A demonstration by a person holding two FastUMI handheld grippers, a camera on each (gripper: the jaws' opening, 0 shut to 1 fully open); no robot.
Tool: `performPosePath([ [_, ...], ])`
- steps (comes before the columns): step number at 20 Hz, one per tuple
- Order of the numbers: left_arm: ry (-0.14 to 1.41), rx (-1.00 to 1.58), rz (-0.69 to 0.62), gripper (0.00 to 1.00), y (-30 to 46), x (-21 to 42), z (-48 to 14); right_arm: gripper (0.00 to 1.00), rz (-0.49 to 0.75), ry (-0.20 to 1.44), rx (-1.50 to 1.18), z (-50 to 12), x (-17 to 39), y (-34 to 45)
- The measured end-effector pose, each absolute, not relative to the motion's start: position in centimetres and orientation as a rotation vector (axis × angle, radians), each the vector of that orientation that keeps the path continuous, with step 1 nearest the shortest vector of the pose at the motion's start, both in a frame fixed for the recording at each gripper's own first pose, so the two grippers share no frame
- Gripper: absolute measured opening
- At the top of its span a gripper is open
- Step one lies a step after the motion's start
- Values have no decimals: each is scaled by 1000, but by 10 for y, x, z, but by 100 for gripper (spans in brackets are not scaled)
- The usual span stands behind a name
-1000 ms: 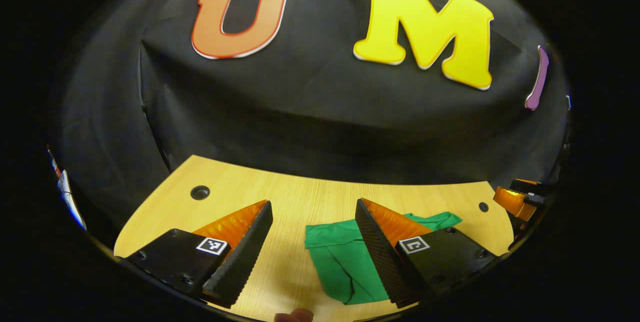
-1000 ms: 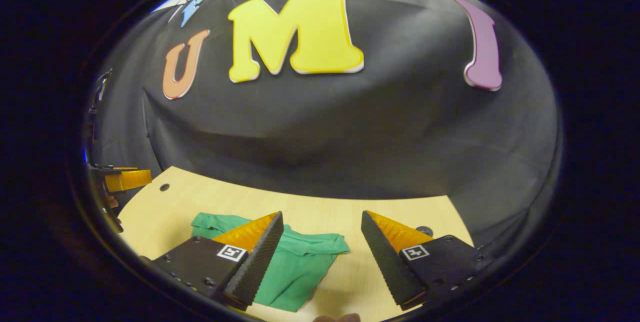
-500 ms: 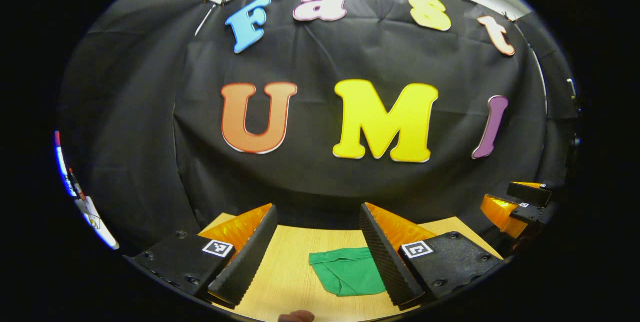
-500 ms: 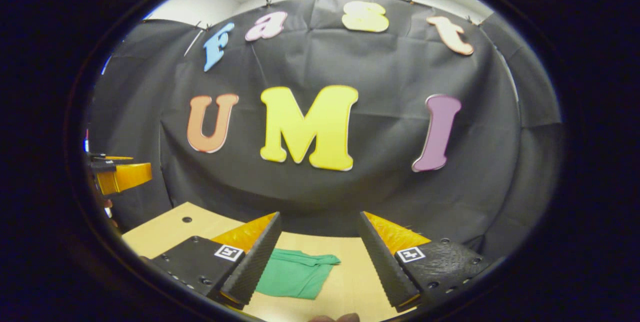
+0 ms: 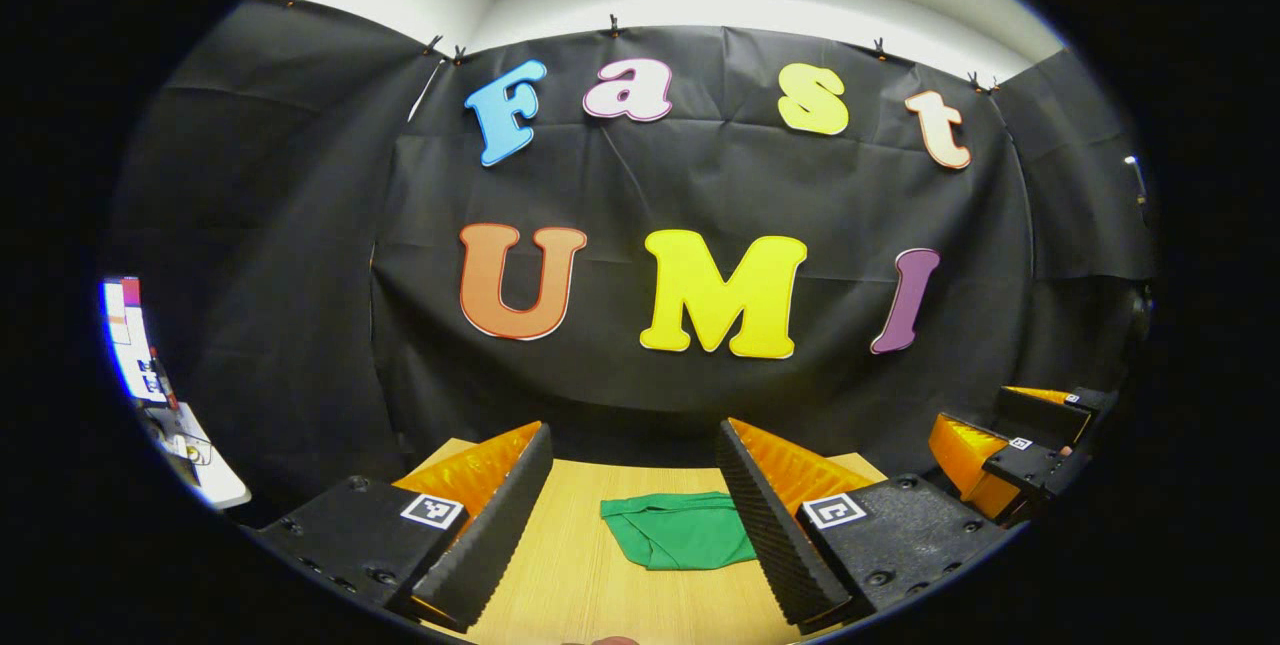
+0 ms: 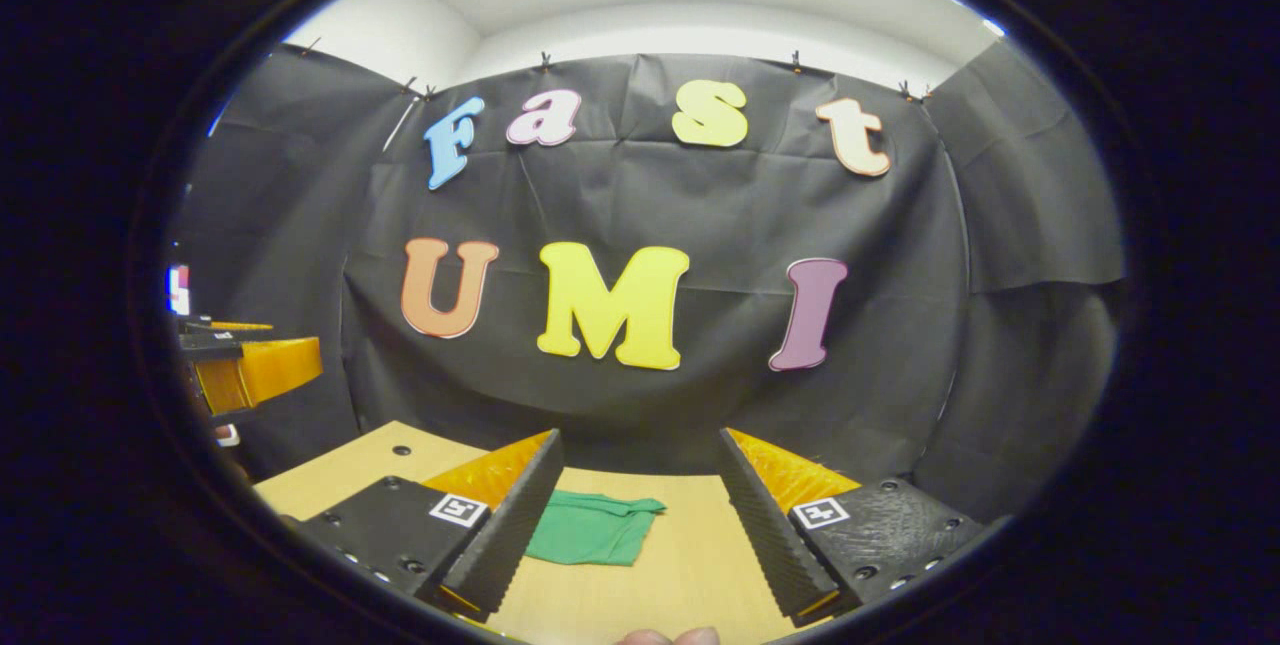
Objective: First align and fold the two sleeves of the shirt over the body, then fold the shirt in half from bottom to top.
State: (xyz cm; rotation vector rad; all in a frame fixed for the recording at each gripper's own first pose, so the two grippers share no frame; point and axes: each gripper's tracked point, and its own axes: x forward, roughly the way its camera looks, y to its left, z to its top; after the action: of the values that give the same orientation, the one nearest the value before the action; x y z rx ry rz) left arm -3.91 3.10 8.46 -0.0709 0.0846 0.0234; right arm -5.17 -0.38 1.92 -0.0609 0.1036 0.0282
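The green shirt [image 5: 682, 536] lies folded into a small flat bundle on the wooden table [image 5: 590, 585], far ahead of both grippers. My left gripper [image 5: 632, 525] is open and holds nothing; the shirt appears between its fingers, well beyond them. My right gripper [image 6: 635, 520] is open and holds nothing too; here the shirt [image 6: 590, 528] sits just right of its left finger, partly hidden by it. Both grippers are raised and pulled back from the shirt. The right gripper [image 5: 1010, 450] appears at the right edge of the left gripper view, and the left gripper [image 6: 245, 365] at the left edge of the right gripper view.
The wooden table [image 6: 690, 575] has a small round hole [image 6: 401, 450] near its far left corner. Black cloth walls close the booth behind and beside the table. A fingertip [image 6: 665, 637] shows at the bottom edge of the right gripper view.
Both grippers have lifted and drawn back from the folded shirt, which now looks smaller and farther off. Both views have tilted up, showing more wall and ceiling.
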Motion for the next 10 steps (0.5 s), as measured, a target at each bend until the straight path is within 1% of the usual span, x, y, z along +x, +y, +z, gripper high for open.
performPosePath([
  [2,81,-83,33,100,32,-46,88,95,40,108,-73,21,-58,1],
  [5,63,-102,44,100,28,-53,96,96,43,112,-23,24,-69,2],
  [6,63,-99,49,100,26,-53,95,94,43,113,-6,23,-72,3],
  [7,63,-99,46,100,22,-53,97,95,53,125,-1,20,-74,5],
  [8,59,-99,42,100,18,-52,99,96,60,128,-2,17,-75,6],
  [10,57,-85,35,100,13,-49,101,95,57,115,-6,22,-69,2],
])
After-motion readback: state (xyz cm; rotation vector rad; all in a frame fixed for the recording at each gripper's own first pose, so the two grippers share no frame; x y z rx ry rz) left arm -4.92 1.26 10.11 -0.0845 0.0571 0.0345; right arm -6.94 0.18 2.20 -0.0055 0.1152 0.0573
